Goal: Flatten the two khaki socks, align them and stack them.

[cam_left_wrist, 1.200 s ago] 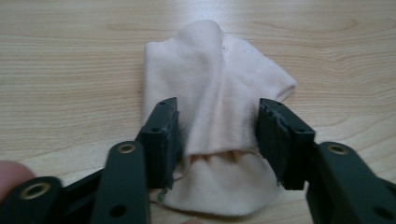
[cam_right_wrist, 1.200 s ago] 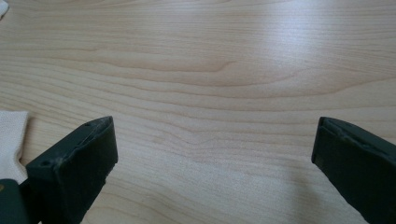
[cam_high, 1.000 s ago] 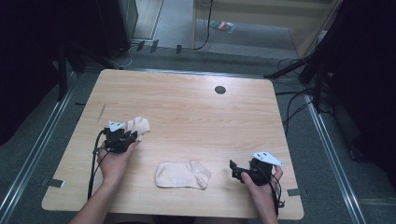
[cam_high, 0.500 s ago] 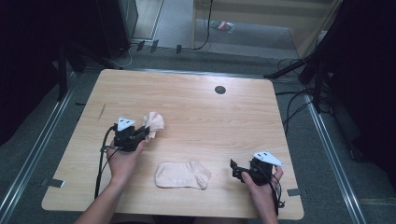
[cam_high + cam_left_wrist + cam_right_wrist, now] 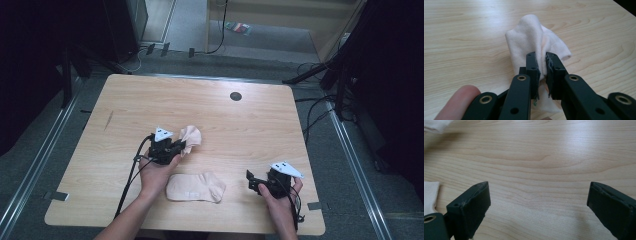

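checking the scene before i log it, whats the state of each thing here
left gripper: jaws shut on the bunched sock, just been closing
bunched sock: crumpled, pinched at one end, rest draped toward the table
flat sock: lying flat on the table, untouched
right gripper: jaws open, nothing between them, low over the table
table: bare wood, small dark round hole near the far edge

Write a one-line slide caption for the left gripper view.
Left gripper shut on a bunched pale pink sock above the wooden table.
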